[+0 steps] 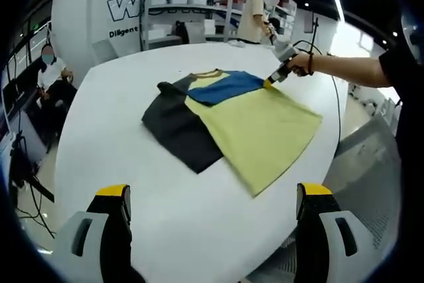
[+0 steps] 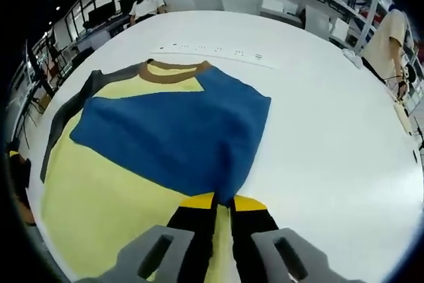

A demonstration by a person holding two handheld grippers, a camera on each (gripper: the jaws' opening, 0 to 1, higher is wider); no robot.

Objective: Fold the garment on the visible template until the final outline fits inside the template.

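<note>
T-shirt [image 1: 232,120] lies flat mid white counter [image 1: 119,164], yellow body w/ dark grey side + brown collar, blue sleeve [image 2: 179,130] folded over the chest. Right gripper [image 2: 222,202]: jaws pressed together, pinching the blue sleeve's edge at the shirt's right side; in left gripper view it shows at the far right, held by a person's hand [image 1: 301,63]. Left gripper [image 1: 215,197]: jaws spread, holding nothing, above near counter edge, well apart from shirt. Shelves [image 1: 189,11] w/ bins far behind.
</note>
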